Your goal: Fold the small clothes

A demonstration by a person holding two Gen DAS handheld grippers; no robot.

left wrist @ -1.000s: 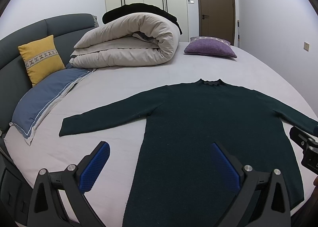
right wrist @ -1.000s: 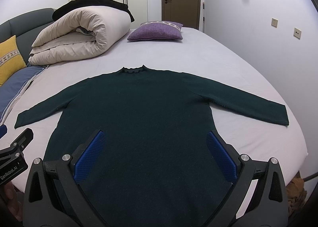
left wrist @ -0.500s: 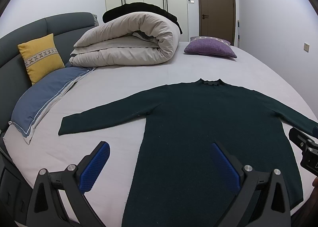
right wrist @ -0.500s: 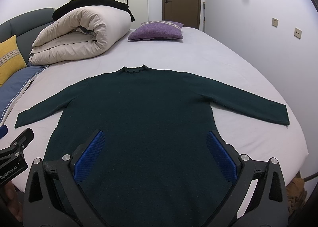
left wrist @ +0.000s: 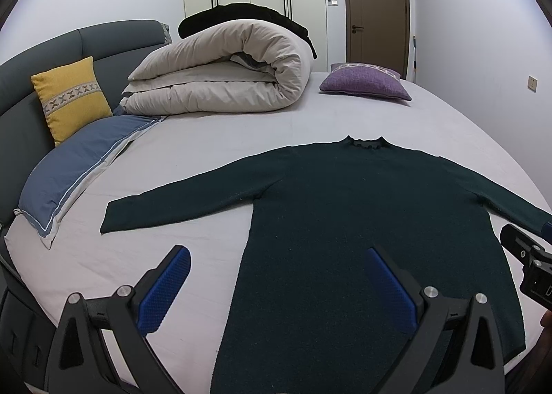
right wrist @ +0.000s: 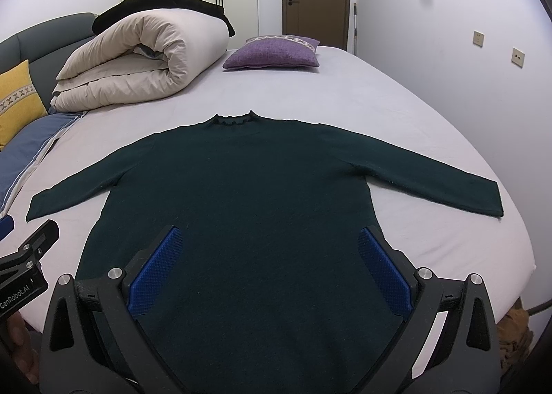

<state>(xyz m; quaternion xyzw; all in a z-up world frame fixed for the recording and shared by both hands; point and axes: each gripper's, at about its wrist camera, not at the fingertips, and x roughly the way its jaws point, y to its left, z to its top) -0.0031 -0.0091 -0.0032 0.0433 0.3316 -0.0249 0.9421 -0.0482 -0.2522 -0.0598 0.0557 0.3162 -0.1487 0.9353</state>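
The sweater (left wrist: 362,221) hem runs off the bottom edge in both views, so can't see where it ends. In the left wrist view its right cuff disappears behind the right gripper (left wrist: 528,262). Beside the sweater's right side, some brownish thing (right wrist: 514,335) off the bed (right wrist: 396,100) is too cut off to identify.

Sweater (right wrist: 248,207) flat on bed (right wrist: 396,100), collar far, sleeves spread left and right. Rolled duvet (right wrist: 145,59) behind, at left; cushion (right wrist: 272,54) behind, at centre. Pillow (left wrist: 76,166) left of sweater, against headboard (left wrist: 20,111).
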